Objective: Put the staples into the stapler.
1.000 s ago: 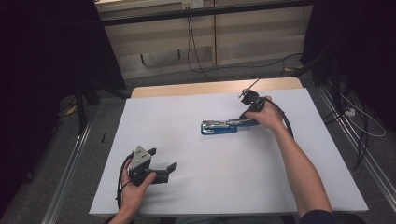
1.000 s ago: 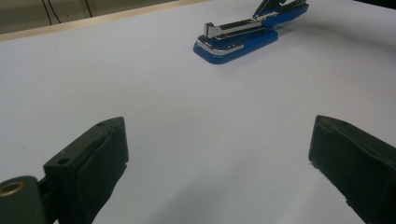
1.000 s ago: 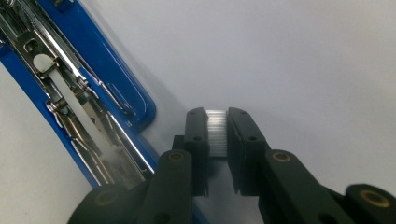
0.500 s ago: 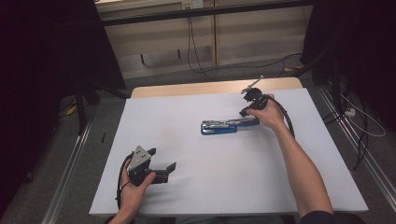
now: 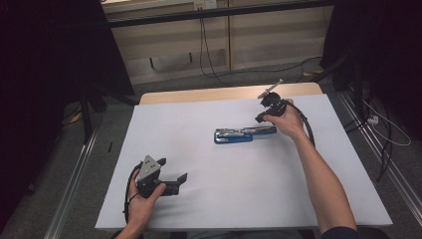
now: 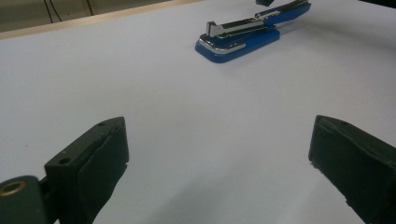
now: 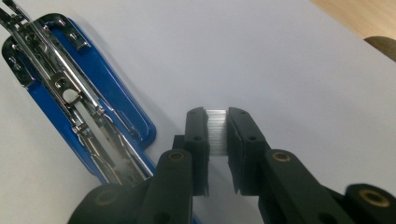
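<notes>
Now, line by line, what we see:

Counter: we see a white sheet covering the counter, whose wooden edge shows at the far side.

Stapler: a blue stapler lies open near the middle of the sheet, toward the far right. In the right gripper view we look down on its chrome staple channel, laid bare above the blue base.

Right hand-held gripper: we find the right hand-held gripper just beside the stapler's right end, held by the right hand. Its jaws are clamped on a strip of staples, a silvery block pinched between the two black pads.

Left hand-held gripper: the left hand-held gripper rests low at the near left of the sheet, well apart from the stapler, in the left hand. Its jaws stand wide apart with nothing between them; in its own view we see bare sheet between the pads and the stapler far off.
</notes>
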